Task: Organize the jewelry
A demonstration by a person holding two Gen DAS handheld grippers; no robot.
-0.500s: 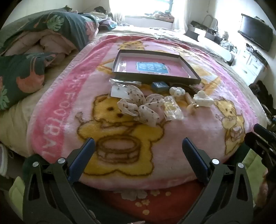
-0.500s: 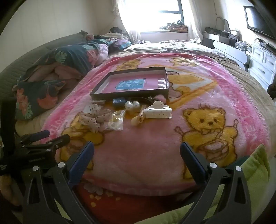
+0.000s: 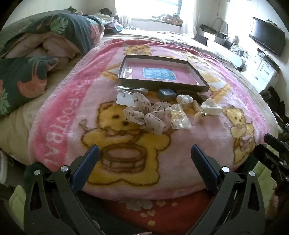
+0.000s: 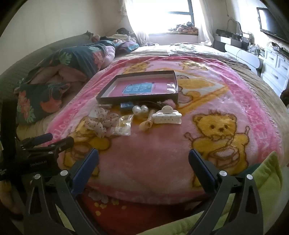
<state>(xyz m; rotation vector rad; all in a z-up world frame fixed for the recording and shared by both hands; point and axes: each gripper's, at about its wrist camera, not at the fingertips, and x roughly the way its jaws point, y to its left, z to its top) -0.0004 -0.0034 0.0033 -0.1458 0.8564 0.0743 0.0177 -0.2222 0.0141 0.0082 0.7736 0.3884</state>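
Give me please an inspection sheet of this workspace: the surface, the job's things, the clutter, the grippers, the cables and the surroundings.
Surface: pink bear blanket spread over a bed.
Job's things: shallow dark box lies open, with a blue card inside. In front of it lie a white claw clip, two pearl balls, a beige spiral hair tie, a spotted fabric scrunchie, a clear plastic bag and a small blue box.
Clutter: floral duvet bunched at the left.
Grippers: left gripper open, holding nothing; right gripper open, holding nothing; both short of the items.
Cables: nothing seen.
Surroundings: bright window, wall television, white drawers.
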